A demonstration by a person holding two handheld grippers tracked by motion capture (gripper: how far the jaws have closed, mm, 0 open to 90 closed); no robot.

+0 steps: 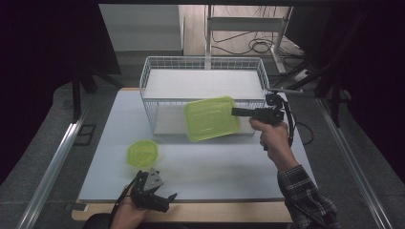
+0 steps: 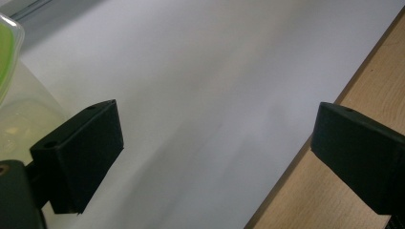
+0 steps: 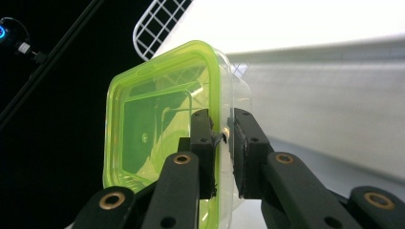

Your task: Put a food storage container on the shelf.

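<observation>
A square green-lidded clear container (image 1: 212, 118) hangs in the air in front of the white wire basket (image 1: 154, 76), tilted toward me. My right gripper (image 1: 235, 112) is shut on its right rim; in the right gripper view the jaws pinch the container's edge (image 3: 220, 95) between them. A smaller round green-lidded container (image 1: 142, 152) sits on the white table mat (image 1: 215, 167) at front left. My left gripper (image 1: 165, 196) is held near the table's front edge, open and holding nothing; its fingers (image 2: 79, 155) stand wide apart over the mat, with the round container (image 2: 12, 102) at the left edge.
The wire basket has an upper white shelf (image 1: 203, 83) and a lower level behind the held container. The mat's wooden border (image 2: 363, 86) runs along the front edge. A metal table leg and cables (image 1: 258, 45) stand on the floor beyond the basket.
</observation>
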